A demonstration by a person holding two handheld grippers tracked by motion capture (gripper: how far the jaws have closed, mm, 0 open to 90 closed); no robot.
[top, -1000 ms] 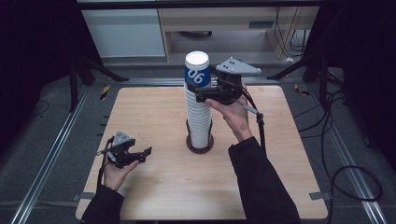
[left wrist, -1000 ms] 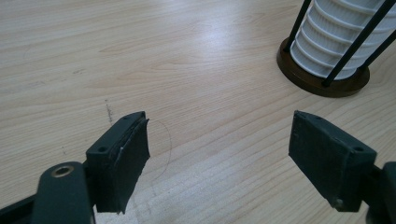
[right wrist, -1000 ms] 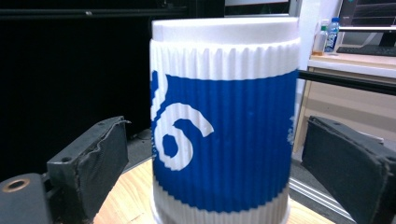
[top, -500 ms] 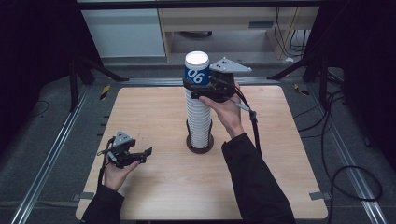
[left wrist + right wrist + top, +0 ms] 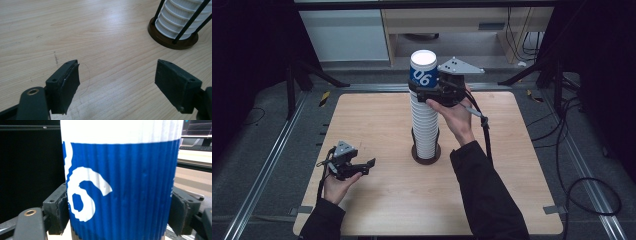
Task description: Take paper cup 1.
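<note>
Upright blue ribbed paper cup [image 5: 423, 70] tops the tall stack of white cups [image 5: 424, 127] in a round dark holder [image 5: 427, 154]; right gripper [image 5: 428, 90] has just closed on it. Left gripper [image 5: 362, 167] gapes wide, empty.

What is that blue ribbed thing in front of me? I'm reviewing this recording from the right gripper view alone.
Observer: It's the blue cup marked 06, topmost on a tall stack of white cups in the high view.
Operator: What is the stack standing in?
Observer: A round dark base with thin black upright rods, on the wooden table.
Operator: Is the right gripper holding the cup?
Observer: Yes. The right gripper has just been closing its jaws, and both pads now press on the blue cup.
Operator: And the other hand?
Observer: The left gripper is low over the table near its left front, jaws wide open with nothing between them.
</note>
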